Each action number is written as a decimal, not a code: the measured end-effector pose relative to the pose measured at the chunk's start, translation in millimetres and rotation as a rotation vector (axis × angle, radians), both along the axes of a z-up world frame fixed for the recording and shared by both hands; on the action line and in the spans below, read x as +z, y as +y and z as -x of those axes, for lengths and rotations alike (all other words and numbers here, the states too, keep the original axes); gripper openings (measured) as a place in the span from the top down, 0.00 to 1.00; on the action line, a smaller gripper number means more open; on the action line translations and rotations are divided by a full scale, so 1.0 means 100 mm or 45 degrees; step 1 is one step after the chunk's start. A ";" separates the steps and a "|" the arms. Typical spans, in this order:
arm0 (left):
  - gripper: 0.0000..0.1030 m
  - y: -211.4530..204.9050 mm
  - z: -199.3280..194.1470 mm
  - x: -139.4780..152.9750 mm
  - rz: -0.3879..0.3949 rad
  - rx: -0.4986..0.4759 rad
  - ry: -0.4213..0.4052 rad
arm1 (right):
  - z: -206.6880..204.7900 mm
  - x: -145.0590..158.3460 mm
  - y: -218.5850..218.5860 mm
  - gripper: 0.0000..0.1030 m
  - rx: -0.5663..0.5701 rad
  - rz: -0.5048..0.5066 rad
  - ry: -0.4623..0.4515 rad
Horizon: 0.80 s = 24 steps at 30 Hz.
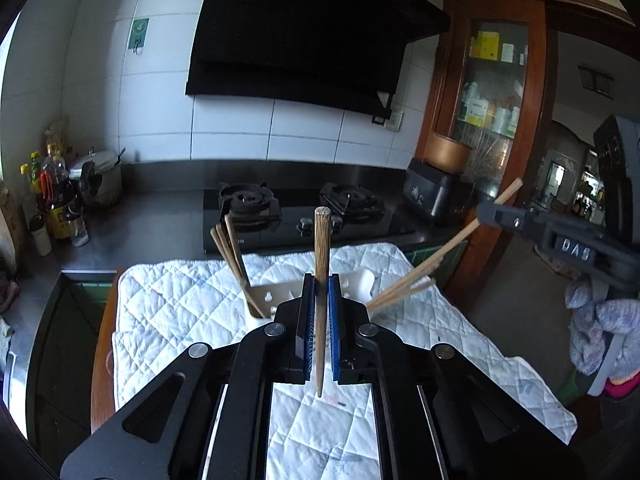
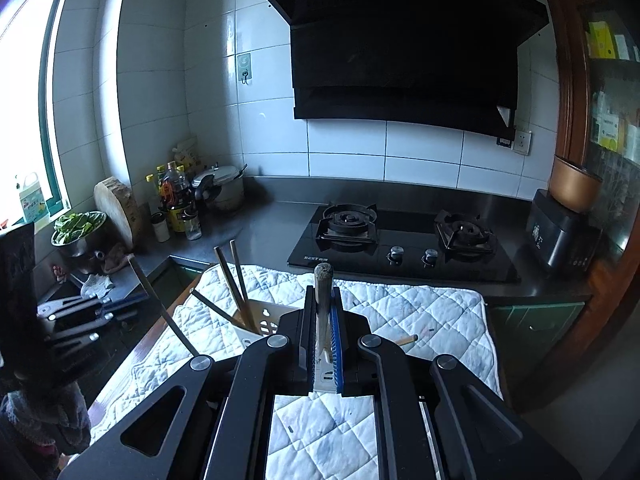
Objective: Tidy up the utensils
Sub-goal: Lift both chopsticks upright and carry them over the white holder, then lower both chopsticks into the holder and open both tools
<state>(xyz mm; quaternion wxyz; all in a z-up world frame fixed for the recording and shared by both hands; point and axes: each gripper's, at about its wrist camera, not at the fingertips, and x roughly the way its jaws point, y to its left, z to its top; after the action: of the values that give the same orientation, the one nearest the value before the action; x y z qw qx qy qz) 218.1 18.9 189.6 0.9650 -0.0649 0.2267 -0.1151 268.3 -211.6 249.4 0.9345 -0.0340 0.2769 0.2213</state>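
Observation:
My left gripper is shut on a wooden chopstick held upright above the white utensil holder. Several chopsticks stand in the holder's left side; others lean out to the right. My right gripper is shut on another wooden chopstick, also upright, near the holder, which has chopsticks in it. The right gripper shows in the left wrist view at the right; the left gripper shows at the left of the right wrist view.
A white quilted cloth covers the table. One loose chopstick lies on the cloth. Behind are a black gas hob, a range hood, bottles and a pot at the left, and a black appliance at the right.

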 end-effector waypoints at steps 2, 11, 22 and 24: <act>0.95 0.00 -0.03 0.18 -0.007 0.018 -0.057 | -0.05 0.02 0.01 0.94 -0.004 -0.001 -0.005; 0.95 -0.01 -0.32 0.55 -0.043 0.137 -0.218 | -0.25 0.08 0.10 0.94 -0.019 0.015 -0.044; 0.95 0.09 -0.77 0.20 0.018 0.216 -0.179 | -0.44 0.05 0.12 0.94 -0.042 -0.001 -0.085; 0.95 0.10 -0.83 0.13 0.015 0.211 -0.159 | -0.51 0.06 0.10 0.94 -0.053 -0.033 -0.092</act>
<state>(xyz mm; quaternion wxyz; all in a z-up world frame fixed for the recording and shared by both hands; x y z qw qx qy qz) 301.2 28.9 202.9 0.9830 -0.0819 0.1593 -0.0401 318.9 -201.9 255.0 0.9486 -0.0242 0.2406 0.2041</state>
